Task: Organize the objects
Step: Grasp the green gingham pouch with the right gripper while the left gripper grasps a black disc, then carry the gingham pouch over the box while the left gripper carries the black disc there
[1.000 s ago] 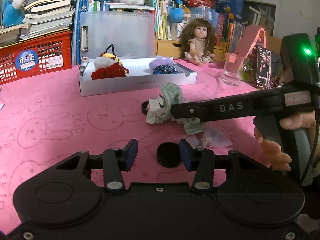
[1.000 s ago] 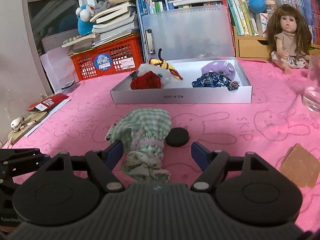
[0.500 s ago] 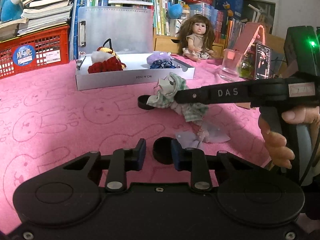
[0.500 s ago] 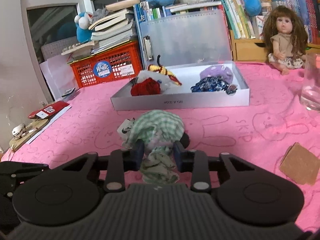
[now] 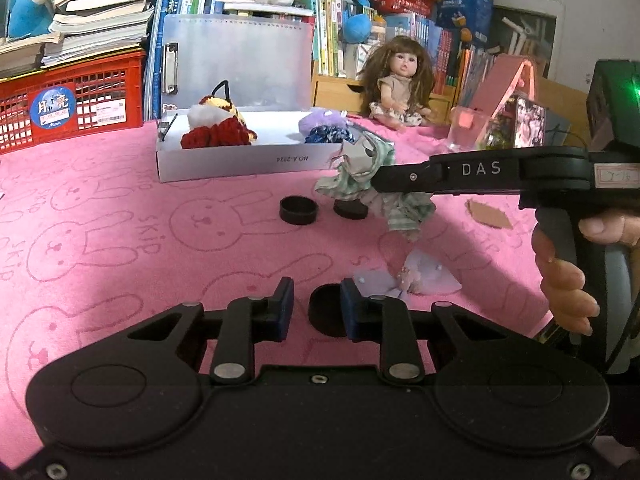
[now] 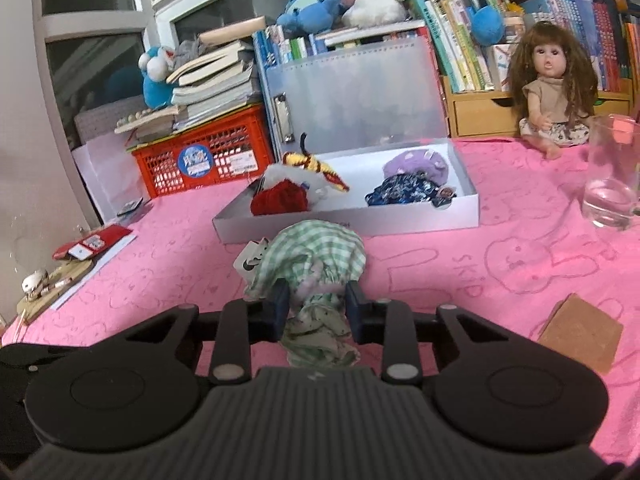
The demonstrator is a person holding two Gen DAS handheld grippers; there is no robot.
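The wide pink rabbit-printed cloth [image 6: 520,240] covered the table, and at twelve o'clock from the right gripper [image 6: 316,310] the shallow white cardboard box [image 6: 400,220] was seen, already holding a red knitted bundle [image 6: 280,200], a purple piece and a dark blue patterned piece. The green-and-white checked fabric bundle [image 6: 316,256] was pinched at its gathered neck between the right gripper's pads and was carried clear of the cloth, just short of the box's near wall.

A slip was judged possible, since only soft, bunched cloth was gripped and its tail hung loose below; that tail could be caught on the box wall if the carry were too low. The free space in the box lay between the red and blue pieces, so a careless drop could land on them.

The left gripper [image 5: 316,308] was pressed against a small black round cap [image 5: 326,312], which appeared clamped. Two further black caps [image 5: 298,210] lay at twelve o'clock from it, and a clear drinking glass [image 6: 612,176] stood at two o'clock from the right gripper, where it could be knocked.
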